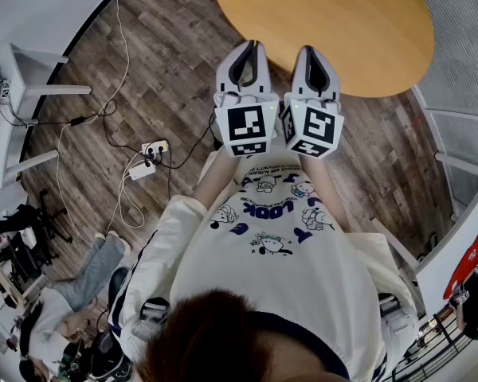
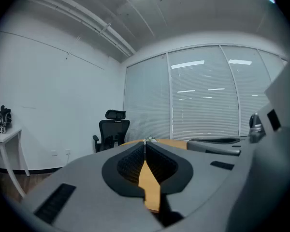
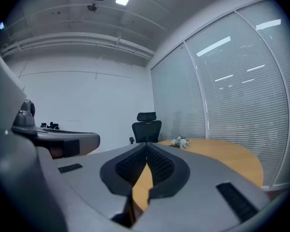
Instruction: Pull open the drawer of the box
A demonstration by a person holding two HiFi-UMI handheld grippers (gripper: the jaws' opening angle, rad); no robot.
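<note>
No box or drawer shows in any view. In the head view my left gripper (image 1: 253, 44) and right gripper (image 1: 309, 49) are held side by side in front of the person's chest, tips pointing at the near edge of a round wooden table (image 1: 334, 22). Both are shut with nothing between the jaws. Seen from the left gripper view, my left gripper (image 2: 145, 142) has its tips touching over the table (image 2: 171, 143). The right gripper view shows my right gripper (image 3: 146, 144) closed the same way, with the table (image 3: 217, 153) beyond.
A black office chair (image 2: 111, 129) stands at the far side of the table, also the chair (image 3: 147, 127). A small bunch of flowers (image 3: 180, 141) lies on the tabletop. A power strip with cables (image 1: 147, 159) lies on the wooden floor at left, near a white desk (image 1: 28, 94). Another person (image 1: 56, 309) sits at lower left.
</note>
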